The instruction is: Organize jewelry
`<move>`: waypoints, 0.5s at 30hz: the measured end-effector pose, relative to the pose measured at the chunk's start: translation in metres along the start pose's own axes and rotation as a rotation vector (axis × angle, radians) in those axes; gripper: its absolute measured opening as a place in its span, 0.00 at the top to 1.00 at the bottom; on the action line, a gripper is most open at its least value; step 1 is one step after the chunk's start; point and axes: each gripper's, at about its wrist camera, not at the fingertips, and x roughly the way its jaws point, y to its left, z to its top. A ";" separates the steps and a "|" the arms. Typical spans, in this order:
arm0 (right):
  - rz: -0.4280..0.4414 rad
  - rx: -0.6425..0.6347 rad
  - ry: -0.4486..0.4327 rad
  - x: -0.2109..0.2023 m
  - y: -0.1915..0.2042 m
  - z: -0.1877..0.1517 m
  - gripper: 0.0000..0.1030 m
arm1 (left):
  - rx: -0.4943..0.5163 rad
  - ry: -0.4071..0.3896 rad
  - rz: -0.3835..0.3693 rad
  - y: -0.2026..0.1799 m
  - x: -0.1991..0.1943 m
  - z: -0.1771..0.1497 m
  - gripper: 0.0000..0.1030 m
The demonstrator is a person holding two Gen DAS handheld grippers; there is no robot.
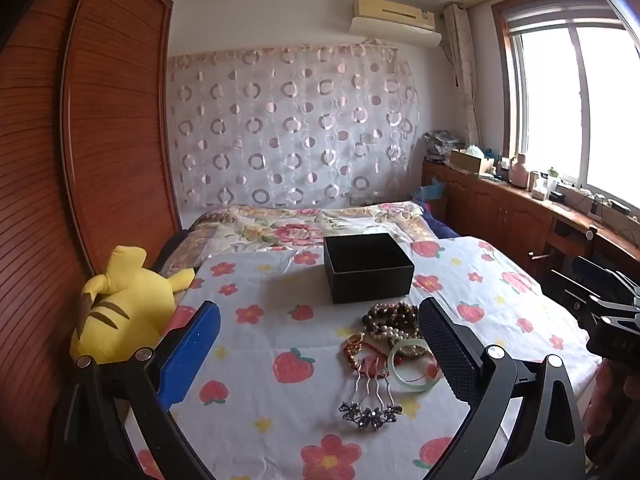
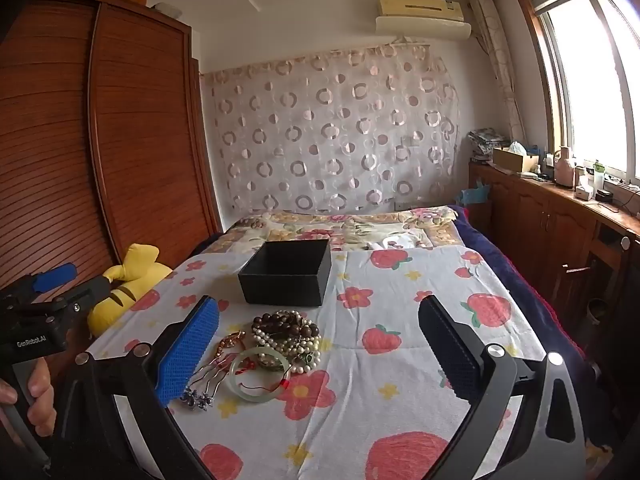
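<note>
On the bed, over a white sheet [image 1: 256, 344] printed with strawberries and red flowers, we've got the jewelry laid out in a loose heap, and both grippers hang above it with nothing in hand. Left gripper [image 1: 320, 344] first: its fingers are spread wide, released, blue pad [image 1: 192, 356] on one side and black pad [image 1: 448, 352] on the other, the heap lying between them and closer to the black one. Right gripper [image 2: 320, 348], same story: fingers parted and empty, the blue pad [image 2: 186, 354] just beside the hairpin, the black pad [image 2: 450, 352] well apart from the pile. Now the jewelry itself: a tangle of dark wooden beads and pearl strands [image 1: 394, 320] sits at the far end of the heap, near the box; a pale green jade bangle [image 1: 414, 368] lies flat at the near right with a red cord across it; a coppery-red bracelet [image 1: 354, 348] rests at the left of the pile; and a silver hairpin with flower ornaments [image 1: 370, 412] points its flowers toward the near edge. From the right wrist view the same set reads clearly: beads and pearls [image 2: 286, 332], bangle [image 2: 260, 376], hairpin [image 2: 200, 392]. Just beyond the heap stands the open black box [image 1: 368, 266], upright; its inside is too dark to read. A yellow plush toy [image 1: 120, 304] lies at the left edge of the bed against the wooden wardrobe [image 1: 108, 120], and a floral blanket [image 1: 304, 224] covers the far end.
</note>
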 end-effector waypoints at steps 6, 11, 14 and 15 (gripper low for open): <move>0.001 0.004 0.001 0.000 0.000 0.000 0.02 | 0.001 0.000 0.001 0.000 0.000 0.000 0.07; 0.003 0.007 -0.002 -0.001 0.000 0.001 0.02 | 0.003 -0.001 0.002 0.000 0.000 0.000 0.07; 0.002 0.006 -0.003 -0.001 0.000 0.001 0.02 | 0.003 0.001 0.004 0.001 0.001 0.000 0.07; 0.003 0.006 -0.003 -0.001 0.000 0.001 0.02 | 0.003 0.002 0.005 0.001 0.001 0.000 0.07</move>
